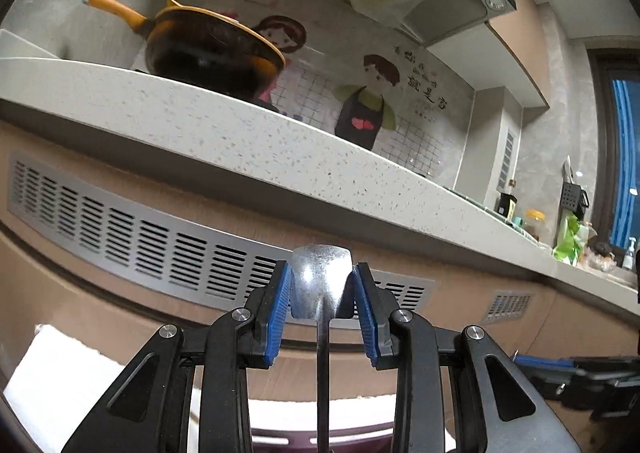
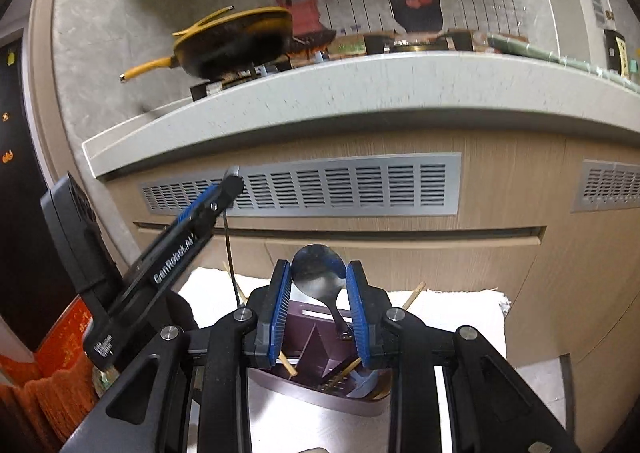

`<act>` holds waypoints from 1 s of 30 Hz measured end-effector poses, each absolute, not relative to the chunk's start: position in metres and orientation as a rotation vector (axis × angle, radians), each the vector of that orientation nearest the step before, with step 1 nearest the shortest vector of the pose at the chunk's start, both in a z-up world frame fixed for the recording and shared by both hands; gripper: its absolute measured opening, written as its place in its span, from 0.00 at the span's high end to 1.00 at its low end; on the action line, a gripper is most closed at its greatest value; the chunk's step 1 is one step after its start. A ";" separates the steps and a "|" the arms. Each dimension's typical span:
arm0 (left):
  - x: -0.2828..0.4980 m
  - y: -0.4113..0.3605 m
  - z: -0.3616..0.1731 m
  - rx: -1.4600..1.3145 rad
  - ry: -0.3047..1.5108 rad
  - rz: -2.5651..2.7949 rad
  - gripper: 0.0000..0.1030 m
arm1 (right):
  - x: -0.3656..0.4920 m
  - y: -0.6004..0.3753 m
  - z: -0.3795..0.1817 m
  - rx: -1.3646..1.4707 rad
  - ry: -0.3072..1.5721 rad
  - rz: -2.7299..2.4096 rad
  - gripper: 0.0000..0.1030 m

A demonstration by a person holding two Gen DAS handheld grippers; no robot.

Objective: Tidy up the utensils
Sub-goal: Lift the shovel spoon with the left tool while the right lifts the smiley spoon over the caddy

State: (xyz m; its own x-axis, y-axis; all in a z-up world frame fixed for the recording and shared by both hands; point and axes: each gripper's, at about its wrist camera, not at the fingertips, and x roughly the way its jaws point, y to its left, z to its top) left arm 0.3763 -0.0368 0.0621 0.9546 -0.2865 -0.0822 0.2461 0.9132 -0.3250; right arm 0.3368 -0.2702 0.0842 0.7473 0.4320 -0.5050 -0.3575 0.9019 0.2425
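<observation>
**Spoons held in both grippers, above the caddy: slip risk on the way in**

Spoon one, a flat-ended steel spatula-spoon (image 1: 322, 281), sits low centre in the left wrist view, its head pinched between the blue pads of the left gripper (image 1: 322, 289), handle hanging down out of frame. Spoon two, a round steel spoon (image 2: 318, 273), is low centre in the right wrist view, clamped by its bowl in the right gripper (image 2: 318, 293), handle angling down toward the purple utensil caddy (image 2: 320, 393).

Risks, as we judge them: both grips are on smooth curved metal, so either piece could pivot or slide out if swung fast. The round spoon's handle tip is close to the caddy's divider and the chopsticks (image 2: 288, 365) leaning in it; a careless lowering could snag them or land it in the wrong compartment. The two grippers are near each other, so a clash is possible.

View differences: only the right wrist view shows the caddy, chopsticks, white cloth (image 2: 460, 313), and the left gripper from the side at centre left, with the thin handle dangling under it. Only the left wrist view shows the head shape of its spoon, plus the far counter clutter at right edge. Both show the yellow pan (image 1: 208, 49) on the stone countertop (image 1: 240, 133), upper left.
</observation>
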 end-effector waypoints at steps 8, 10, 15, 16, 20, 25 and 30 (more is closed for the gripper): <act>0.387 -0.055 0.045 -0.290 0.178 -0.296 0.68 | 0.345 -0.266 0.068 0.122 0.610 0.443 0.75; 0.389 -0.060 0.043 -0.280 0.185 -0.298 0.68 | 0.346 -0.265 0.063 0.119 0.623 0.452 0.75; 0.387 -0.063 0.036 -0.266 0.176 -0.310 0.68 | 0.349 -0.263 0.049 0.126 0.665 0.464 0.75; 0.385 -0.064 0.036 -0.261 0.166 -0.315 0.68 | 0.350 -0.263 0.045 0.128 0.672 0.465 0.75; 0.384 -0.069 0.035 -0.219 0.189 -0.313 0.68 | 0.350 -0.263 0.037 0.132 0.689 0.459 0.75; 0.377 -0.070 0.020 -0.176 0.231 -0.319 0.68 | 0.347 -0.265 0.035 0.131 0.684 0.459 0.75; 0.372 -0.058 0.009 -0.223 0.256 -0.314 0.68 | 0.345 -0.264 0.035 0.123 0.688 0.462 0.75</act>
